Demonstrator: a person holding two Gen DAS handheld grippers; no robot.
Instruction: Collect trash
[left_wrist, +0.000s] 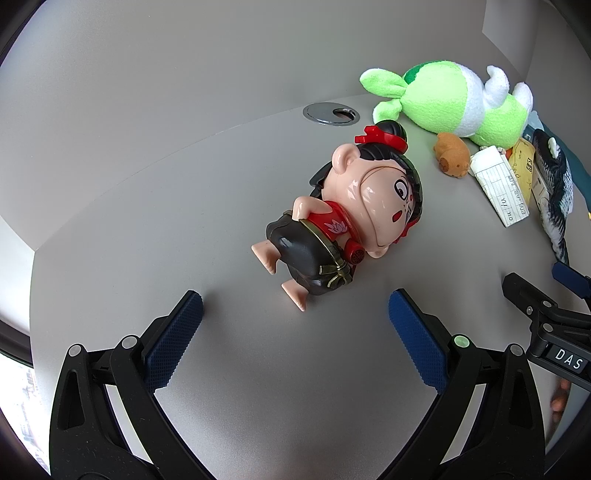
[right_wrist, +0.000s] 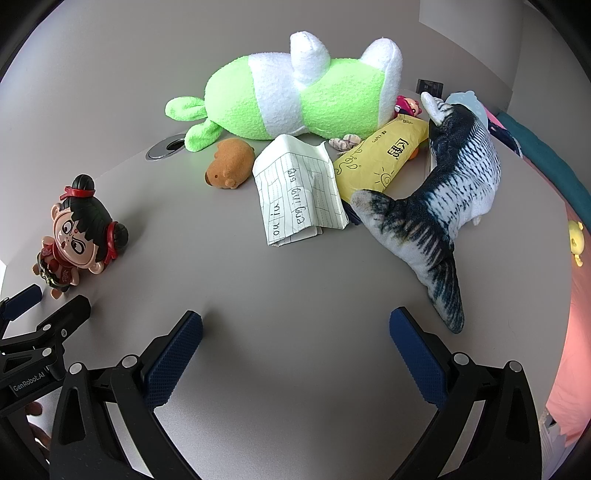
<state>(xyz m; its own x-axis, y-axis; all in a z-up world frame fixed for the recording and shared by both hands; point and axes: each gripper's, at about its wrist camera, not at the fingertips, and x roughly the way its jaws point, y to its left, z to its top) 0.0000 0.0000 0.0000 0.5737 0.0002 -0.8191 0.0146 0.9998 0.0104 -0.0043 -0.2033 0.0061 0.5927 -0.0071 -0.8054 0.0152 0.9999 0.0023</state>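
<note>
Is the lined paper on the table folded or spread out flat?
Folded. The lined paper shows doubled layers at its lower edge and a turned-over flap at the top, beside the yellow packet.

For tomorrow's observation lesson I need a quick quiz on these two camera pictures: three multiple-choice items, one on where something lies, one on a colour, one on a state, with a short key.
1. Where does the folded lined paper lie?
A. Between the brown capybara toy and the yellow packet
B. Under the doll figurine
C. Inside the round cable hole

2. What colours is the big plush toy?
A. Red and black
B. Green and white
C. Blue and yellow

3. What state is the right tool in?
A. Shut on the paper
B. Shut on the fish plush
C. Open, holding nothing

Key: 1 A, the paper has the capybara on its left and the packet on its right. 2 B, bright green with white bands. 3 C, its blue pads stand wide apart over bare table.
</note>
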